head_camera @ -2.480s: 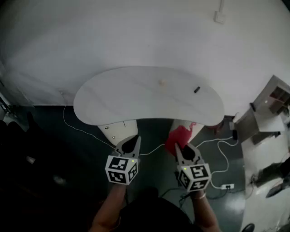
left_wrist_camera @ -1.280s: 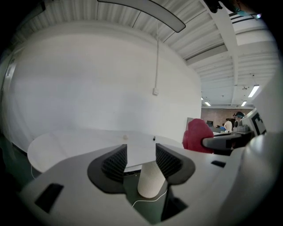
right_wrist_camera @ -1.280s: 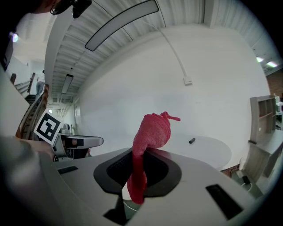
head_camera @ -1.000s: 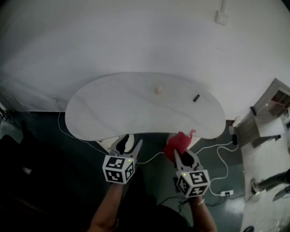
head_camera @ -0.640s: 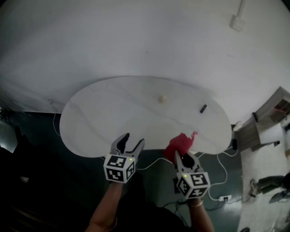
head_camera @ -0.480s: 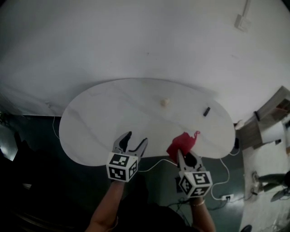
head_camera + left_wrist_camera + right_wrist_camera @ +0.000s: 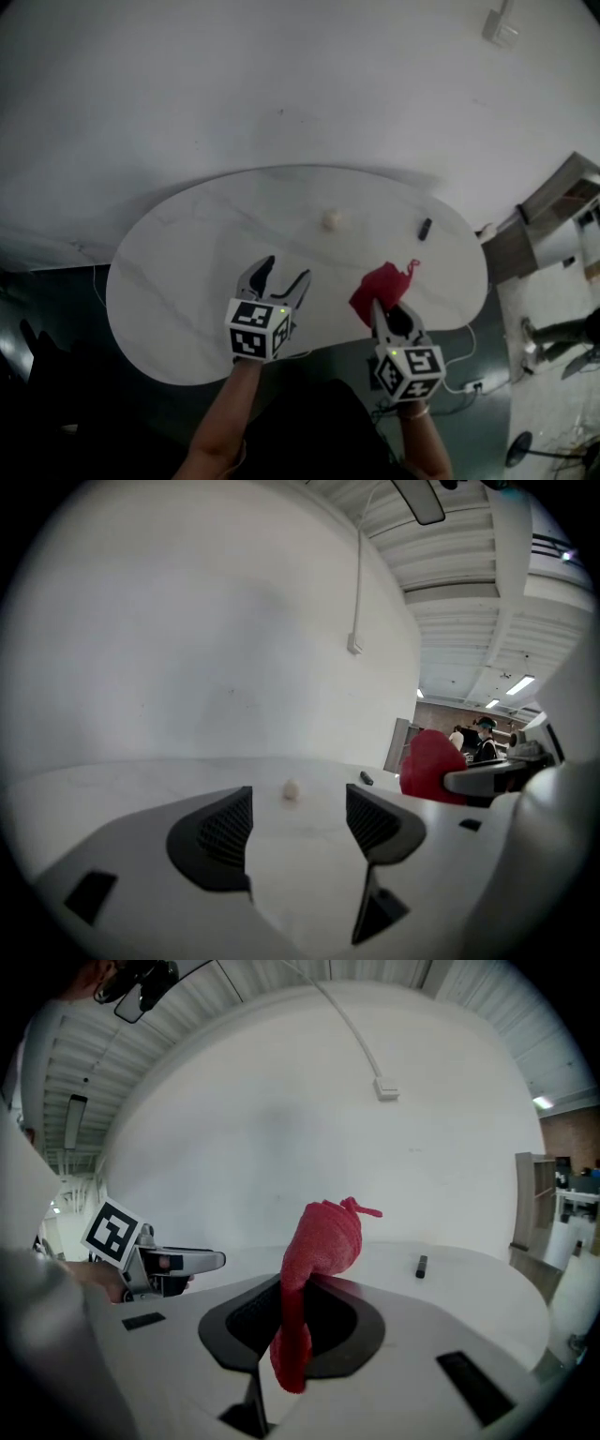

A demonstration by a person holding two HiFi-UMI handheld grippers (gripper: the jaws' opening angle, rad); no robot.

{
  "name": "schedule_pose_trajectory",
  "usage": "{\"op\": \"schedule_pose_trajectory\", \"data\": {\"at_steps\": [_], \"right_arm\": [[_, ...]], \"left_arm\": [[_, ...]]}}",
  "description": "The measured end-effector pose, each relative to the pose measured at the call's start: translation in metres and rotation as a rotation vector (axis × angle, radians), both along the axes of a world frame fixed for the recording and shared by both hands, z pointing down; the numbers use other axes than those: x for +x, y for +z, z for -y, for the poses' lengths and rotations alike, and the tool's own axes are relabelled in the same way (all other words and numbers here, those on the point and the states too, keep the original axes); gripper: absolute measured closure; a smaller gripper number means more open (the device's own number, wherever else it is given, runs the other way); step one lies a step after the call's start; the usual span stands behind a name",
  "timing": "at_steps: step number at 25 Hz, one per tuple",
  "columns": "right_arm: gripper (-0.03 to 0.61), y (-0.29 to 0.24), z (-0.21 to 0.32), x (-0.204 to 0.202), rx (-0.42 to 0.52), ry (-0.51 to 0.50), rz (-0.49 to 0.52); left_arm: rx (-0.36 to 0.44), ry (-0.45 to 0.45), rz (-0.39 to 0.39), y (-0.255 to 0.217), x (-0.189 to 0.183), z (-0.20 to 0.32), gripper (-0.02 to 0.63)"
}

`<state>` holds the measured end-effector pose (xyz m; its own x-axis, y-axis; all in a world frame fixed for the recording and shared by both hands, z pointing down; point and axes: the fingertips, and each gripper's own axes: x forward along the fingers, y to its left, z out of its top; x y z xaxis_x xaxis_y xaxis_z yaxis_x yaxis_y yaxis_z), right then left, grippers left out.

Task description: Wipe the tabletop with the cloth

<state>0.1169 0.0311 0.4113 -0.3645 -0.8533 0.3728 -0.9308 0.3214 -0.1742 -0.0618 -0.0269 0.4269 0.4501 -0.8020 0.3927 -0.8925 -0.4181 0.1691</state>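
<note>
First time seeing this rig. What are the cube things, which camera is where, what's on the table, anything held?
No robot here: a person holds a two-jaw gripper in each hand; the marker cubes are part of them. The top-down picture comes from a camera on the person's head; the other two come from cameras riding on each gripper, looking along its jaws. The left gripper has just been opening its jaws, with nothing between them. The right gripper is shut on a red cloth, over the near side of the white table. On the table lie a small pale lump and a small dark object; I can't tell what either is.
</note>
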Motion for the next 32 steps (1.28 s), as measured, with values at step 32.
{"op": "schedule_pose_trajectory", "data": {"at_steps": [32], "right_arm": [[0.529, 0.063, 0.121, 0.025, -0.163, -0.028, 0.048]], "left_arm": [[-0.194, 0.105, 0.158, 0.106, 0.088, 0.157, 0.321]]}}
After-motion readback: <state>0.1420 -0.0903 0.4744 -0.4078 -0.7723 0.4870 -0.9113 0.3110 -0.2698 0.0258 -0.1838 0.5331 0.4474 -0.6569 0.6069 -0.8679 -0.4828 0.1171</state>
